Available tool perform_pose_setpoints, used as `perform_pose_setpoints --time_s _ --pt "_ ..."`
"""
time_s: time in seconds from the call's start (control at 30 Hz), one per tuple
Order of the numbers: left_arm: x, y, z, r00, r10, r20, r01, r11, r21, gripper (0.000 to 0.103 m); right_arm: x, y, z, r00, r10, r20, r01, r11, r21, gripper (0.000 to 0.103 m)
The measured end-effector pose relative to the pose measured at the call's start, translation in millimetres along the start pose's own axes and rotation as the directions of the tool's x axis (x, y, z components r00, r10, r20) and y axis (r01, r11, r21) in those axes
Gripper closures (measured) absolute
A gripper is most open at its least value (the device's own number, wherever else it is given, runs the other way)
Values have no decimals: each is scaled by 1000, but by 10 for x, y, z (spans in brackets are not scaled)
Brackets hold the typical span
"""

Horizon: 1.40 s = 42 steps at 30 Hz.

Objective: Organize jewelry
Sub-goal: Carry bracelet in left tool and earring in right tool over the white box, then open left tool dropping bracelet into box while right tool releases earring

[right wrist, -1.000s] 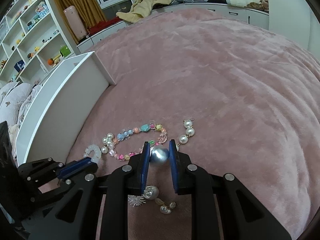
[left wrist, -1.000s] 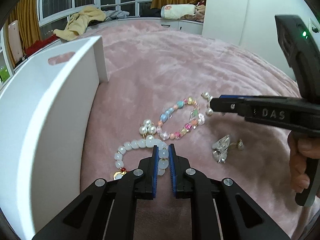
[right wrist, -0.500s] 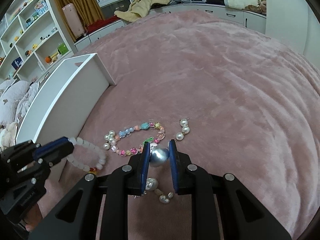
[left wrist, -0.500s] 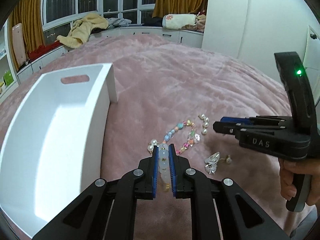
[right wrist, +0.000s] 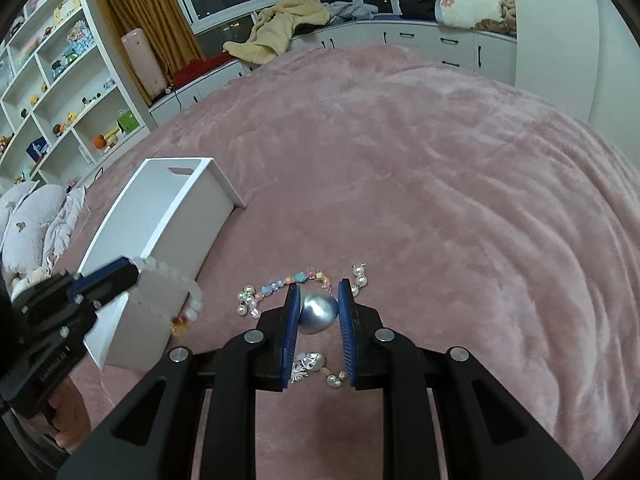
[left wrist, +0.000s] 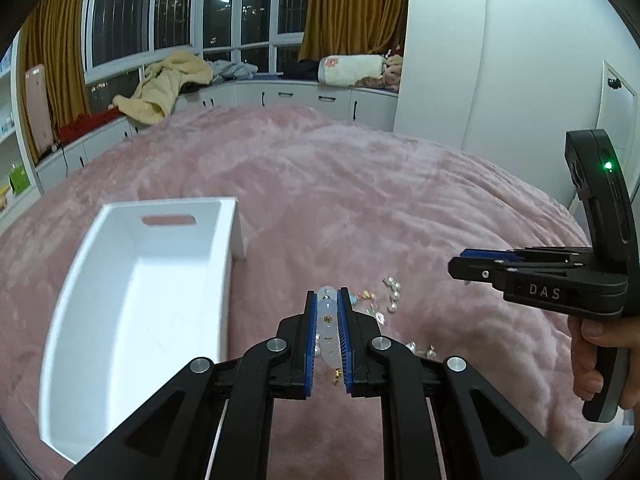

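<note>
Tongs on the left were clamped nearly closed on a bracelet of milky white beads, which hung in a limp loop below the pads, a small gold-and-red charm at its lowest point. Tongs on the right were pinched on a silvery pearl, round and glossy, its earring parts dangling underneath. Both loads were clear of the pink bed cover.

Judged from the task, the coming move turned on the white tray: it lay open-topped to the left of both tongs, its long axis running away from the cameras, its handle slot at the far end. The left tongs were the nearer; in the right wrist view the bracelet hung just in front of the tray's near corner.

Left on the bed, below and between the tongs, were a pastel bead bracelet, a short pearl string and a sparkly earring.
</note>
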<state>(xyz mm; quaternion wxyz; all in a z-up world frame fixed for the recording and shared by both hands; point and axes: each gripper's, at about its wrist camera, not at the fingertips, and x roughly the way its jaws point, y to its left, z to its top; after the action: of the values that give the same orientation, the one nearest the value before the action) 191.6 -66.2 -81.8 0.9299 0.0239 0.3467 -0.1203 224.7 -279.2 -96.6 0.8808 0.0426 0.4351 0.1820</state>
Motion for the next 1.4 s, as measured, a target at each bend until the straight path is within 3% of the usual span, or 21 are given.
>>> perform_pose_setpoints --time_s 0.33,0.83,1.17,1.4 --pt "-337 333 206 997 70 42 -71 997 3 88 -110 308 154 999 -36 30 38 996 -77 83" --pt "-595 1340 97 976 217 26 -215 974 -79 88 243 1476 483 997 72 23 -65 969 -238 83" --pt "-507 1766 -100 969 247 -22 -248 960 -127 88 610 2275 497 981 191 -39 -193 922 -336 83" --pt "-333 1977 -351 970 227 -92 -240 954 -178 88 1061 2659 224 973 165 -164 -221 874 -432 83"
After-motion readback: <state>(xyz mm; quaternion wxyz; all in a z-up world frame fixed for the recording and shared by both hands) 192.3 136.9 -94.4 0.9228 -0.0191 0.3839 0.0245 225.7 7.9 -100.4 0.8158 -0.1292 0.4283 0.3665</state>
